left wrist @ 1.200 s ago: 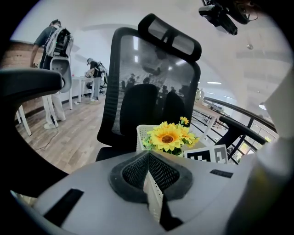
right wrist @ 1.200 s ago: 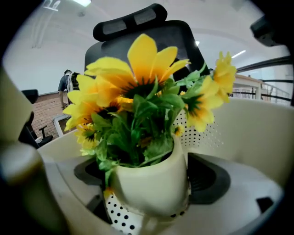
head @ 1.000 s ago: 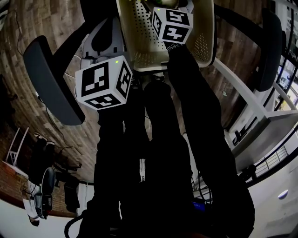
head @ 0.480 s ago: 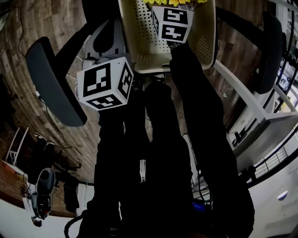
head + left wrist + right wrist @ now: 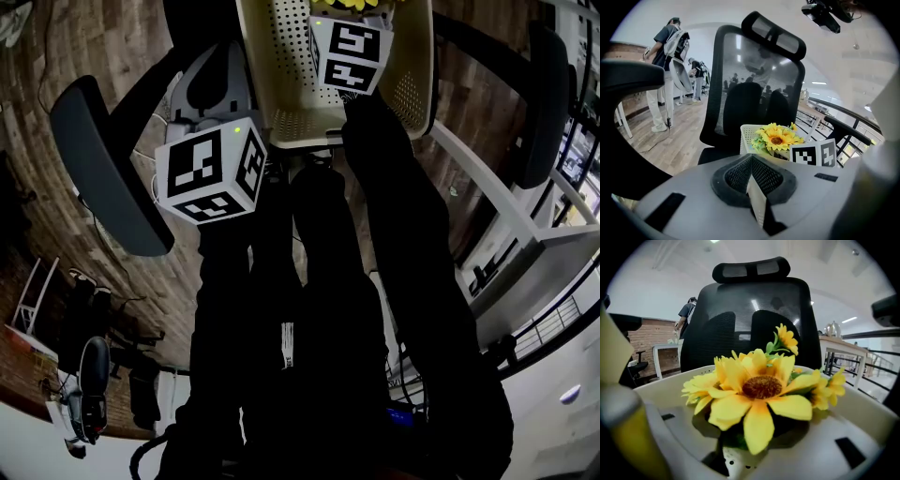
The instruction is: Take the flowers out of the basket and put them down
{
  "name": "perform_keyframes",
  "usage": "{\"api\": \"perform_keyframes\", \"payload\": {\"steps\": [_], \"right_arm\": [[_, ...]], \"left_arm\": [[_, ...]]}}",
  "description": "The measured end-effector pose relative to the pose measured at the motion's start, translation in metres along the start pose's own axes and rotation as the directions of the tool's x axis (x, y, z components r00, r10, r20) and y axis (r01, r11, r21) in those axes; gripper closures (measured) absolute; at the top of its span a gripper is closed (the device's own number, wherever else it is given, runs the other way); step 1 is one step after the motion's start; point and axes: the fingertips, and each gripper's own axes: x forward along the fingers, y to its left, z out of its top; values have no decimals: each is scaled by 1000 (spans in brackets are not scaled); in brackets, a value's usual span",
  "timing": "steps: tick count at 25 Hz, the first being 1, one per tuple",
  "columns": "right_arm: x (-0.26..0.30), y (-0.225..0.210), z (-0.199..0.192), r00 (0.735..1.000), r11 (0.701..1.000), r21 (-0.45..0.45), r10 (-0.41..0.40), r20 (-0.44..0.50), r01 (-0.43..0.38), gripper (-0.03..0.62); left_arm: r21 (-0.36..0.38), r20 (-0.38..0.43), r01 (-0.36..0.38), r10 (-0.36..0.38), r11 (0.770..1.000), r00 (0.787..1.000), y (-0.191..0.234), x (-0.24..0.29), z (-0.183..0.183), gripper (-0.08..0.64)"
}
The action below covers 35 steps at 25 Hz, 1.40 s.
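— Down in the cream perforated plastic basket on the black mesh office chair, my right gripper has just been closing and now pinches the bunch of yellow artificial sunflowers low, I judge to spare the heads.
— And your left gripper?
— Jaws pressed together on nothing, held back outside the basket. Versus a second ago, yellow petals show above my right marker cube.

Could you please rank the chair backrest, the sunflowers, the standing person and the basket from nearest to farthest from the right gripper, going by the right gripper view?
1. Sunflowers, between the jaws of the right gripper; those jaws have just been closing.
2. Basket, its far wall just behind the blooms.
3. Chair backrest, behind the basket, centre.
4. Person, far back at left.
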Motion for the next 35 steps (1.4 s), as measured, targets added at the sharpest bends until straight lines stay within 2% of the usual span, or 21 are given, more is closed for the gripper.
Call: {"api": "perform_keyframes", "payload": {"steps": [10,16,22,26,31,35], "right_arm": [[-24,-4,26,999,1000,-17,-15,52,16,356],[-100,-7,110,994,999,-4,-35,101,36,356],[-124,-7,149,986,998,54,-52,155,44,356],[-182,-14,199,981,994,78,-90,172,77,356],[-271,-29,256,972,986,98,-148,183,131,356],[-291,-25,270,969,976,114,-200,147,184,356]], "left_arm": [[14,7,3,-3,1000,1000,-5,-7,9,558],[20,32,34,-35,999,999,-37,-63,65,558],[46,66,42,-45,998,997,-39,-58,94,558],[50,80,62,-66,997,995,-55,-98,131,558],[81,92,114,-121,990,988,-101,-156,174,558],[104,75,192,-200,976,977,-111,-158,197,558]]}}
